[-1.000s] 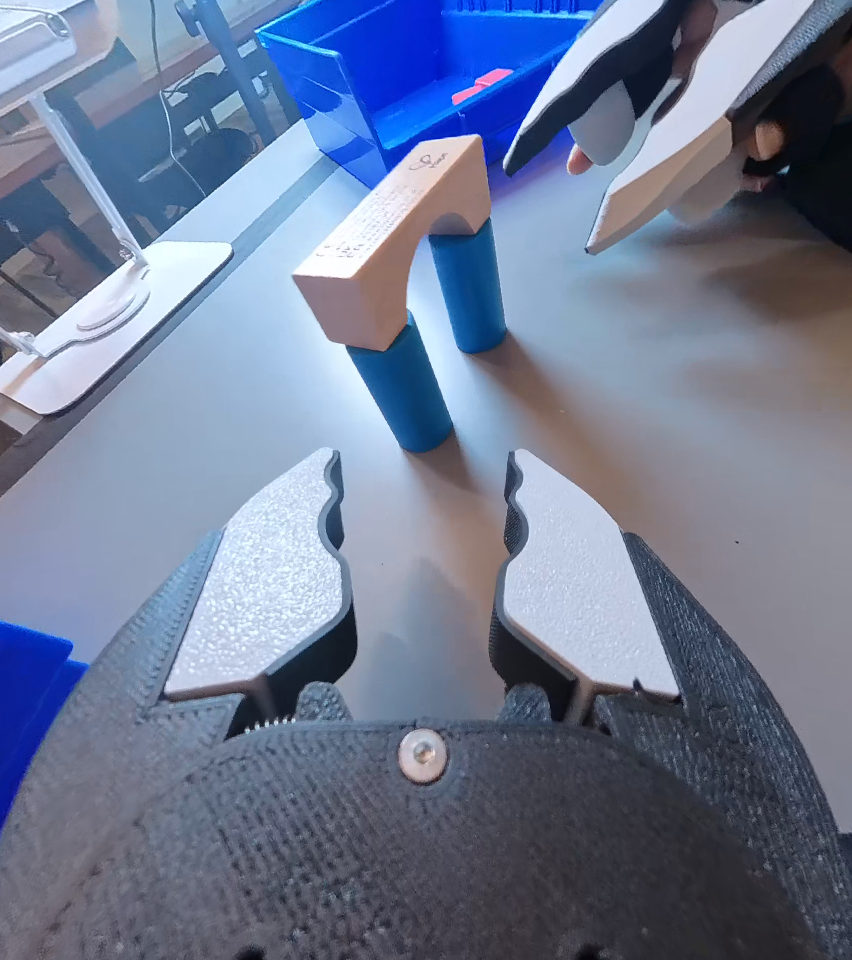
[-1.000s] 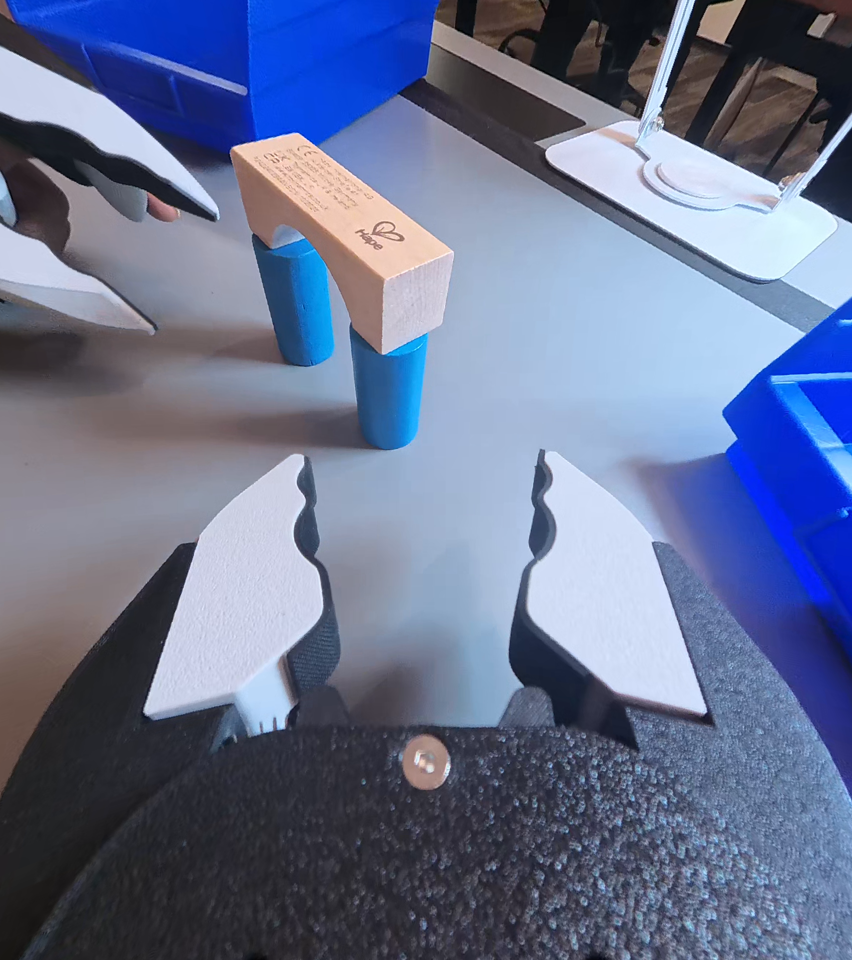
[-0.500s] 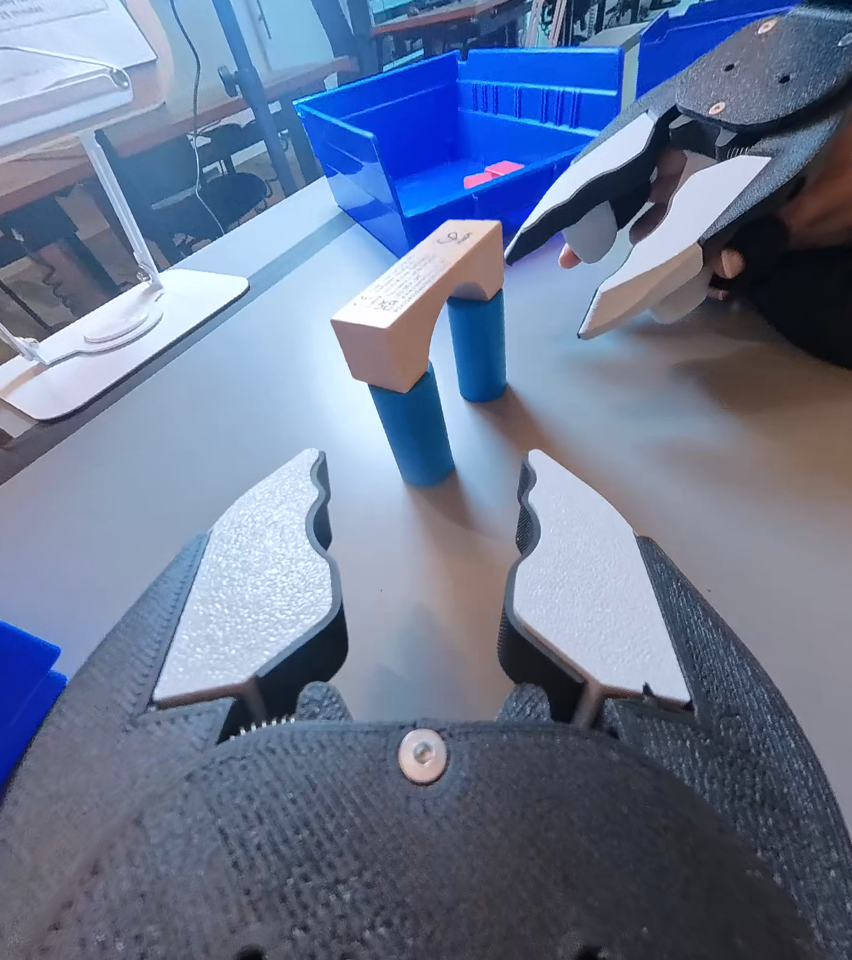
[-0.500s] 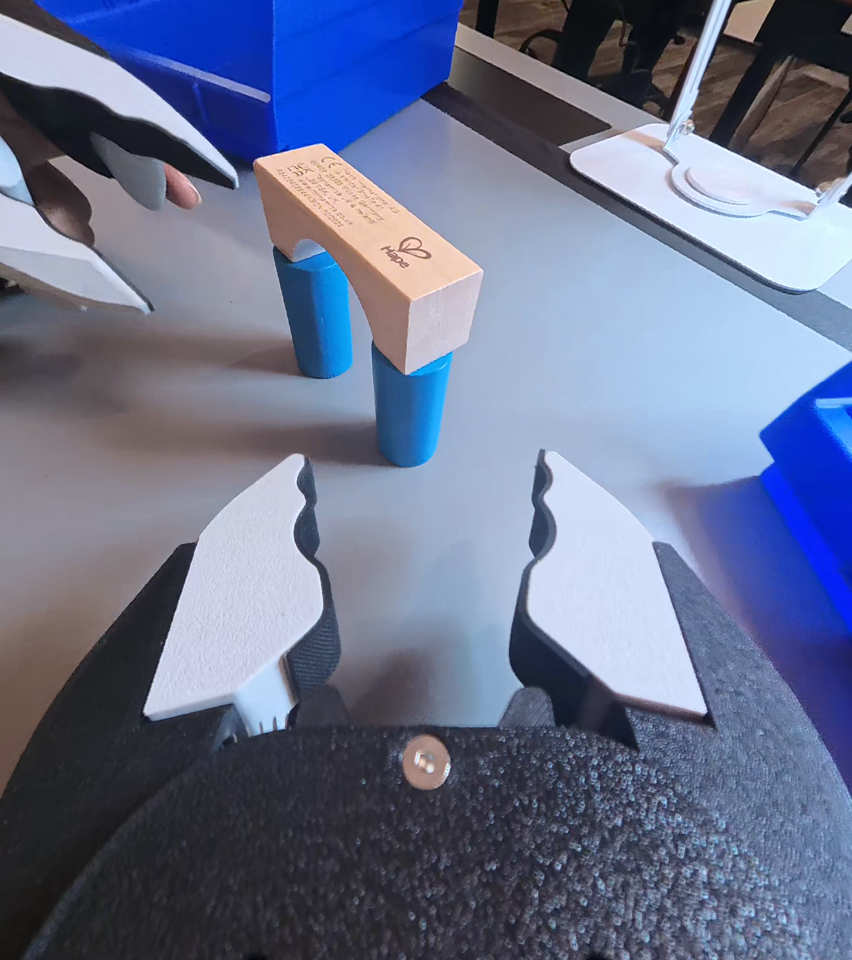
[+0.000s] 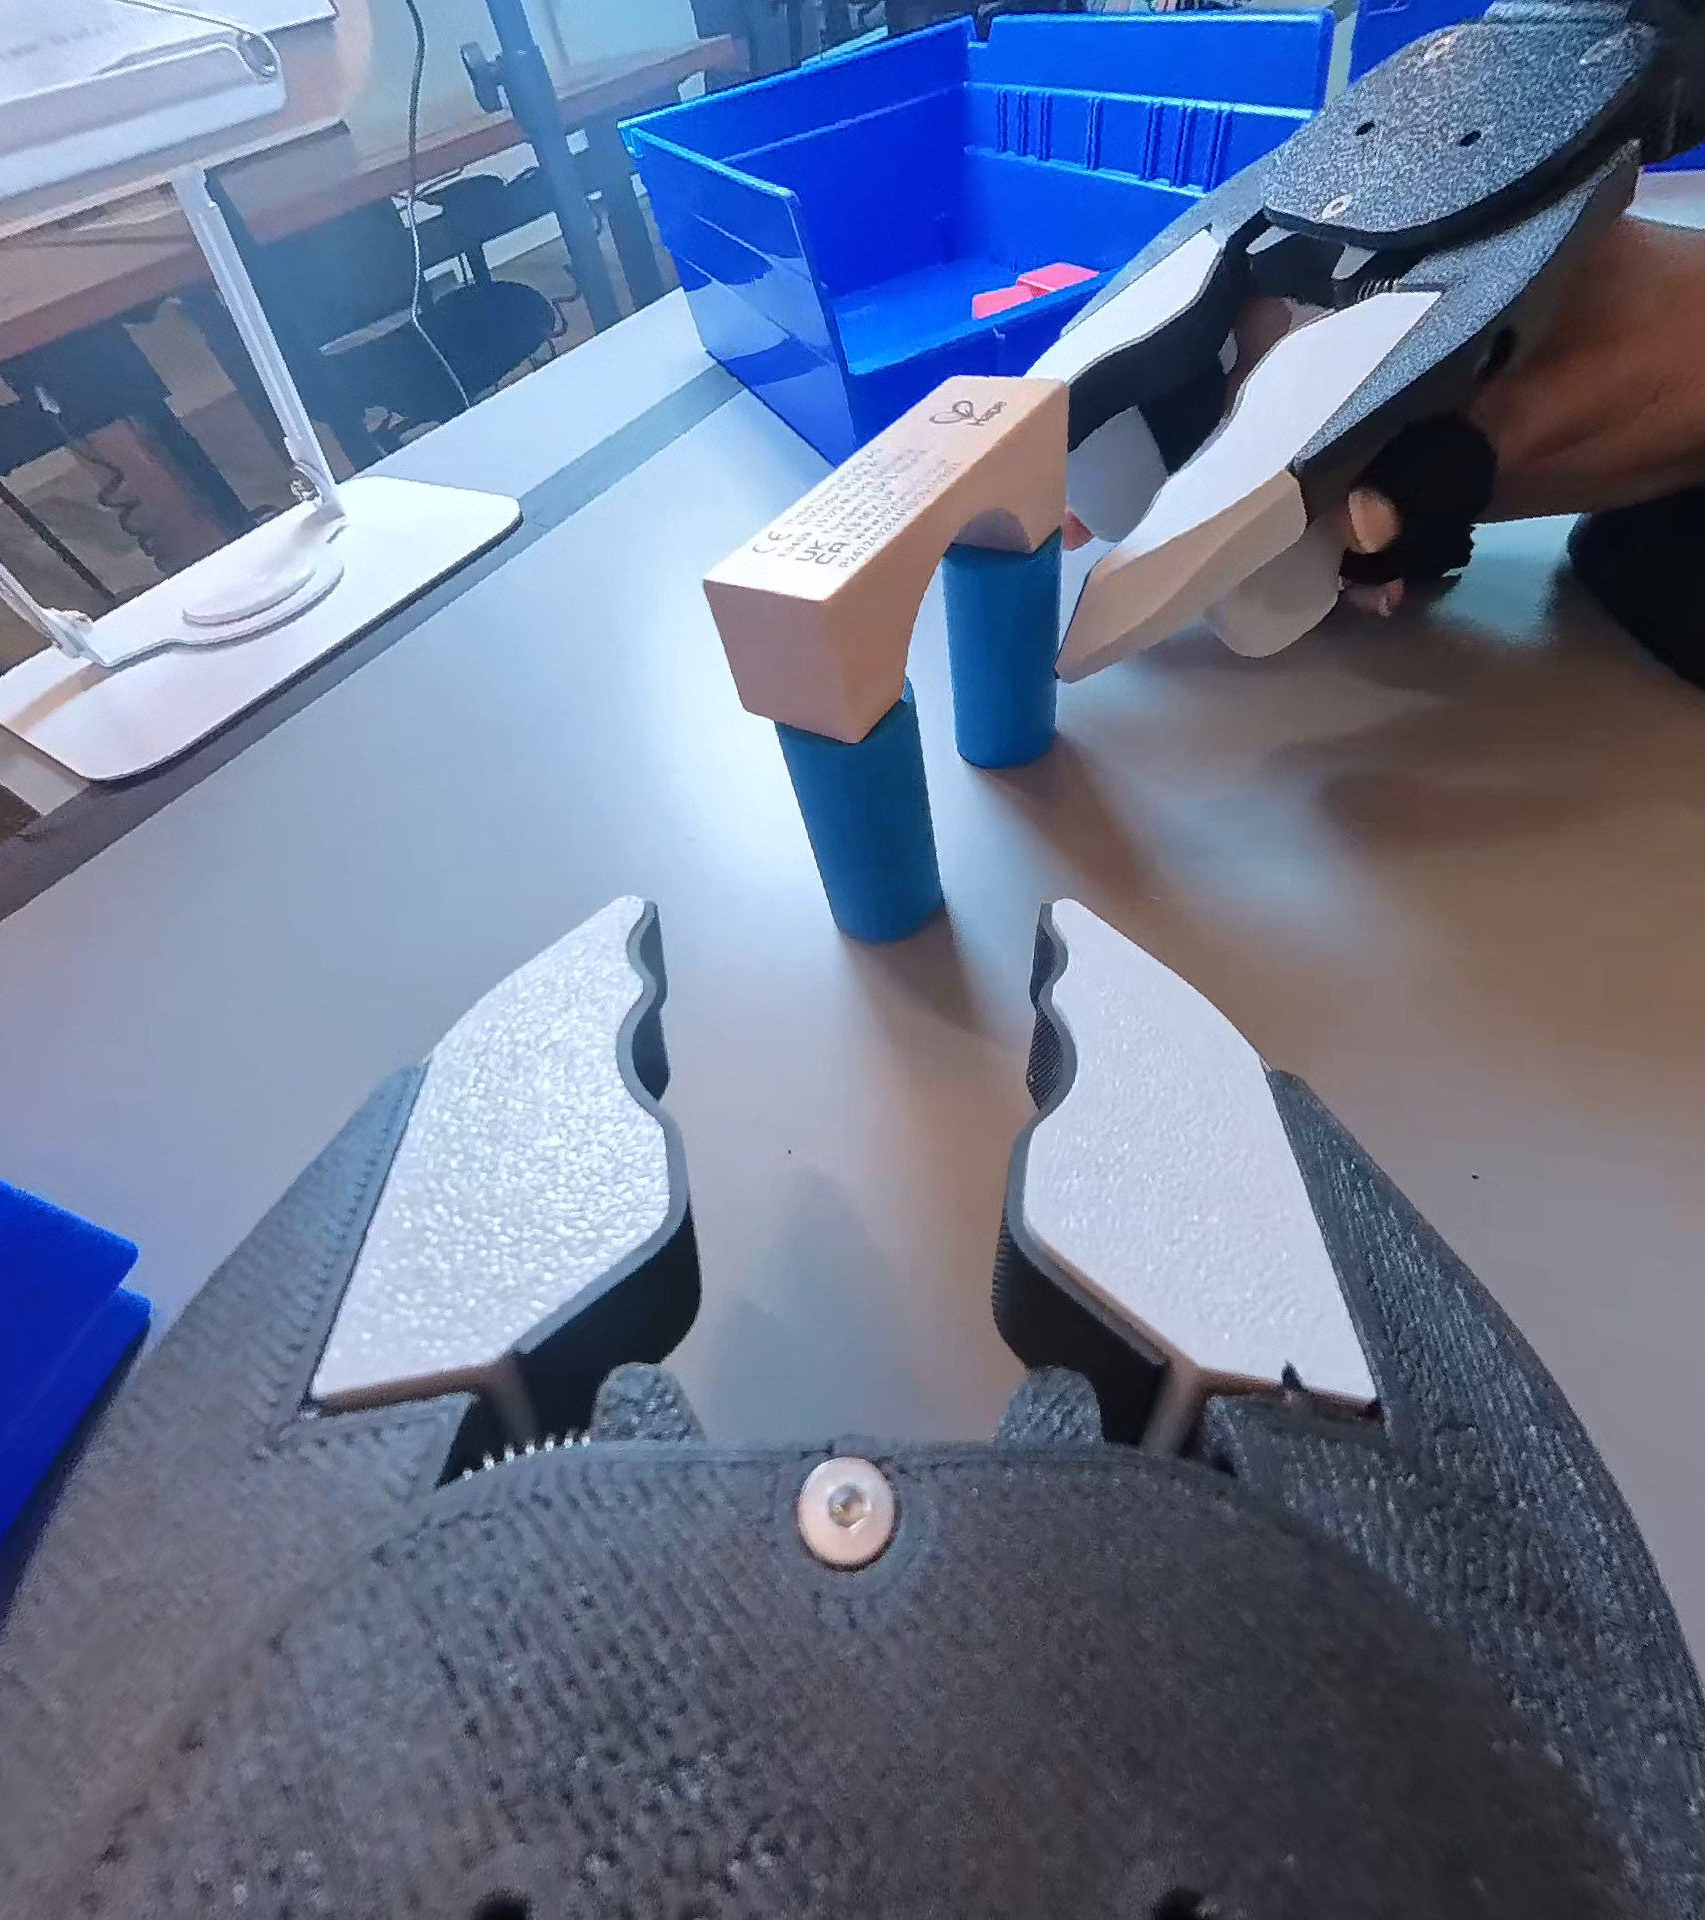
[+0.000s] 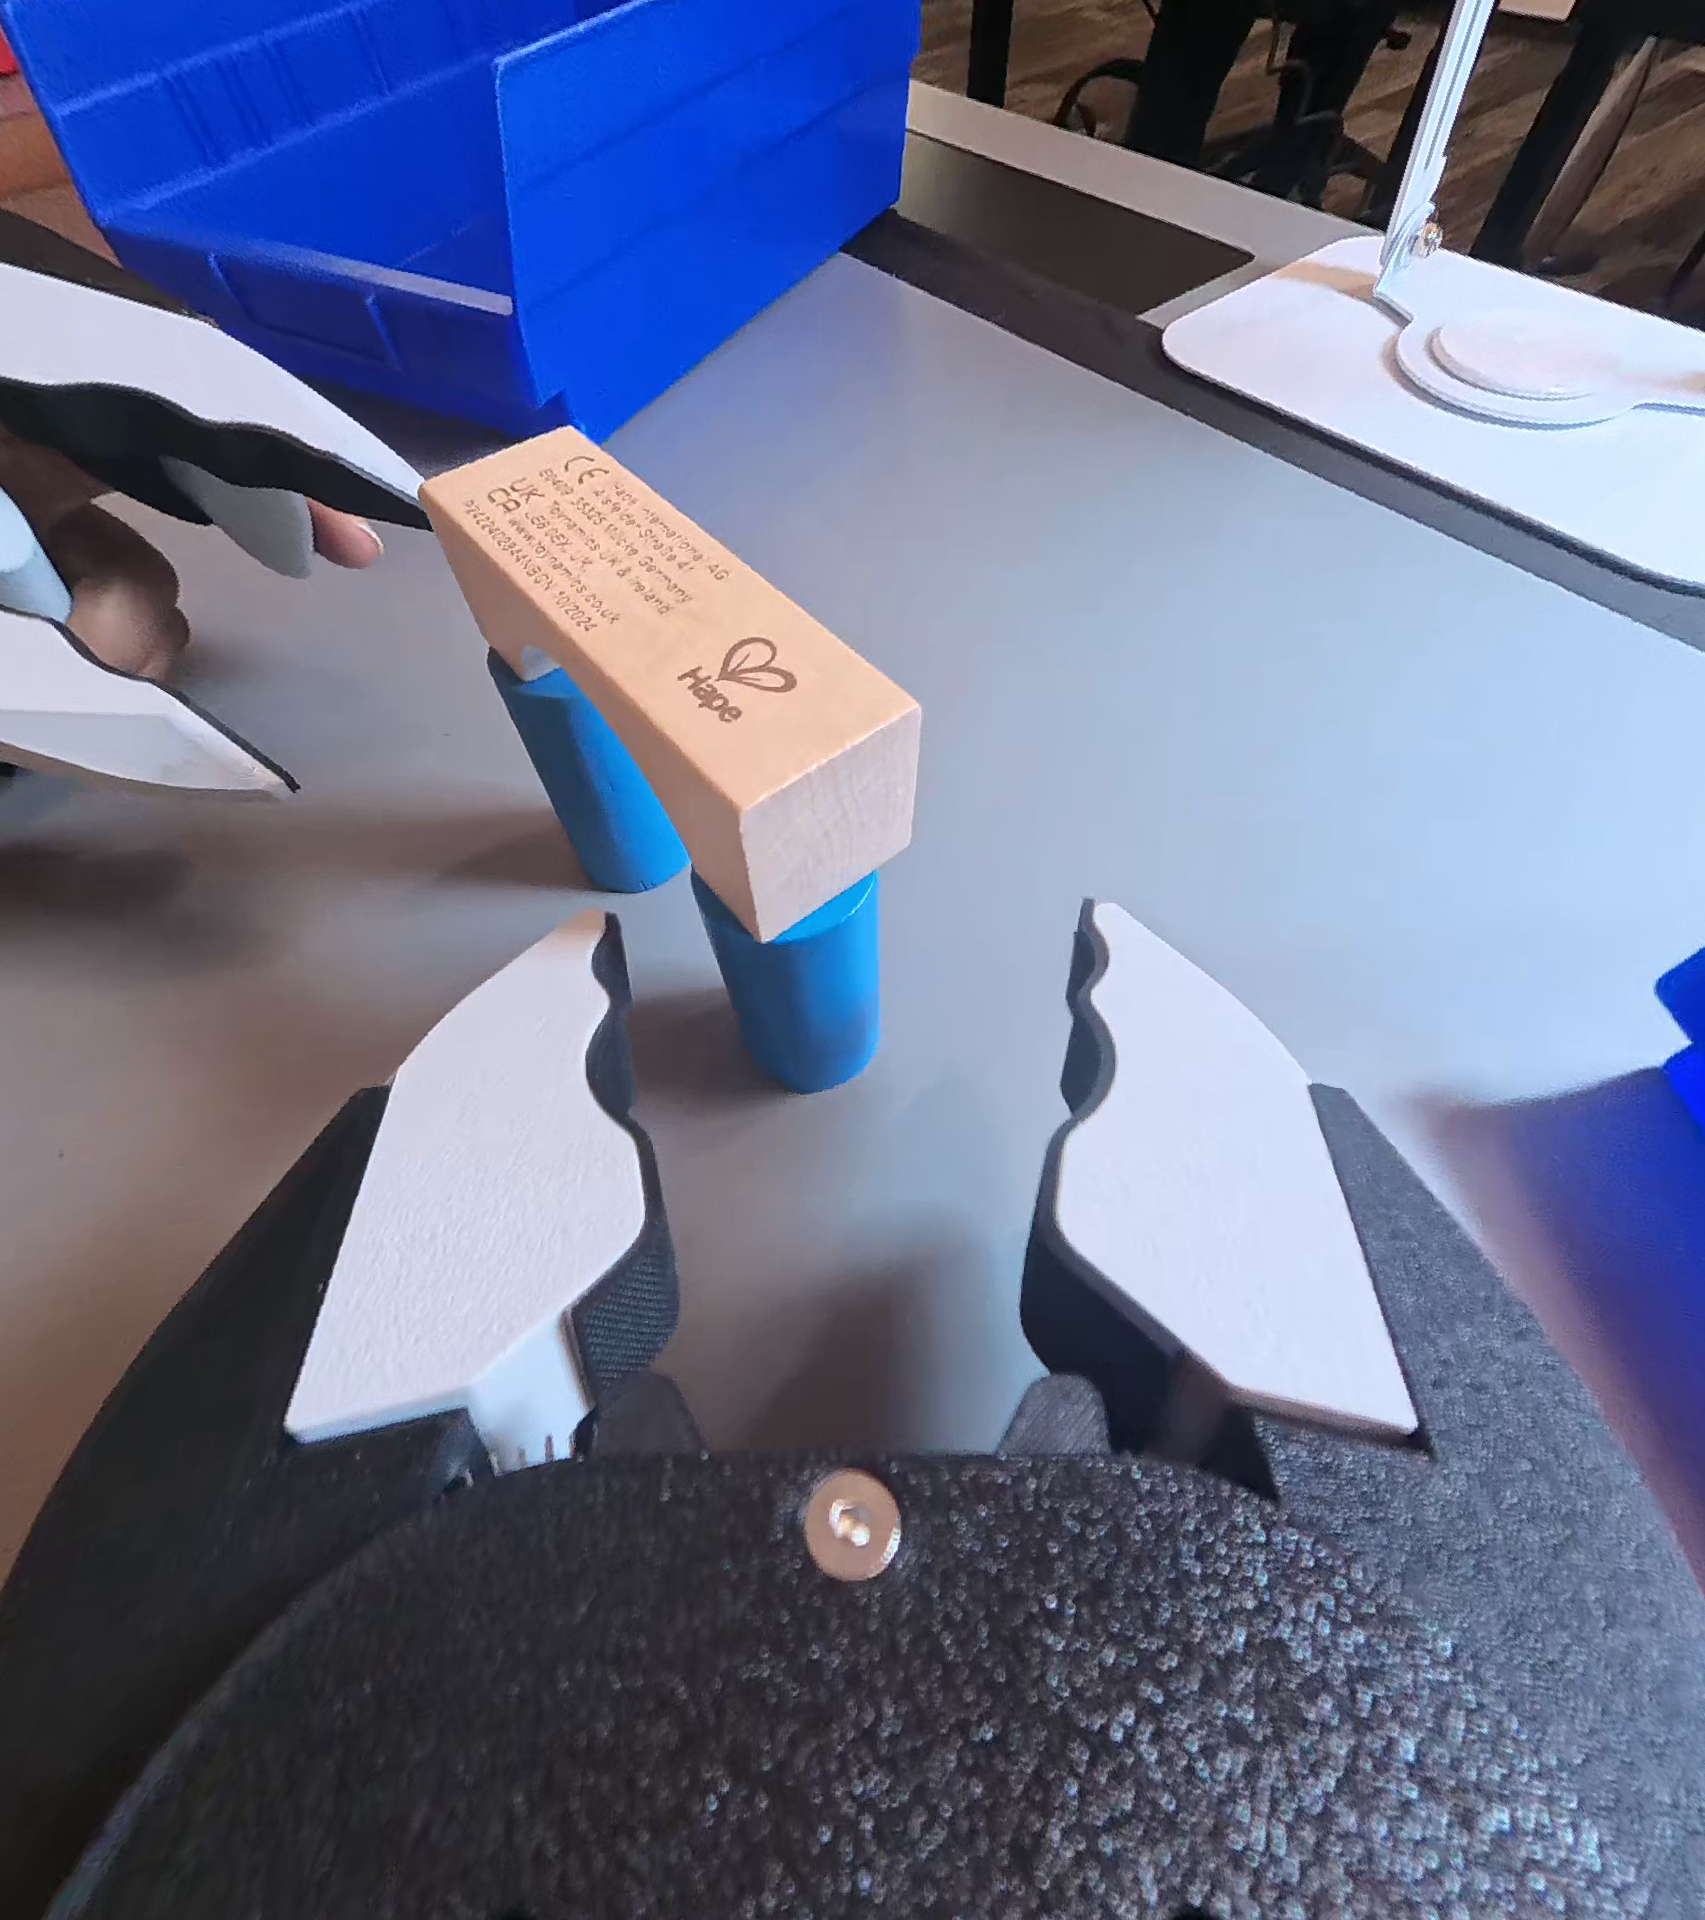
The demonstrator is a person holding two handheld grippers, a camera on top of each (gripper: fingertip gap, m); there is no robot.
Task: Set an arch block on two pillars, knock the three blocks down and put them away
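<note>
On the grey table [image 5: 1347, 987], the wooden arch [image 5: 889, 551] tilts on two leaning blue pillars [image 5: 869, 821] [image 5: 999, 649], the right gripper [image 6: 843, 997], jaws apart, at one end and the left gripper [image 5: 843, 997], also gaping, seemingly touching the other, the blue bin [image 5: 775, 249] behind.

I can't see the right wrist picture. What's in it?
A wooden arch block sits on two blue pillars on a grey table. The open right gripper is close; the left gripper reaches in, open.
</note>
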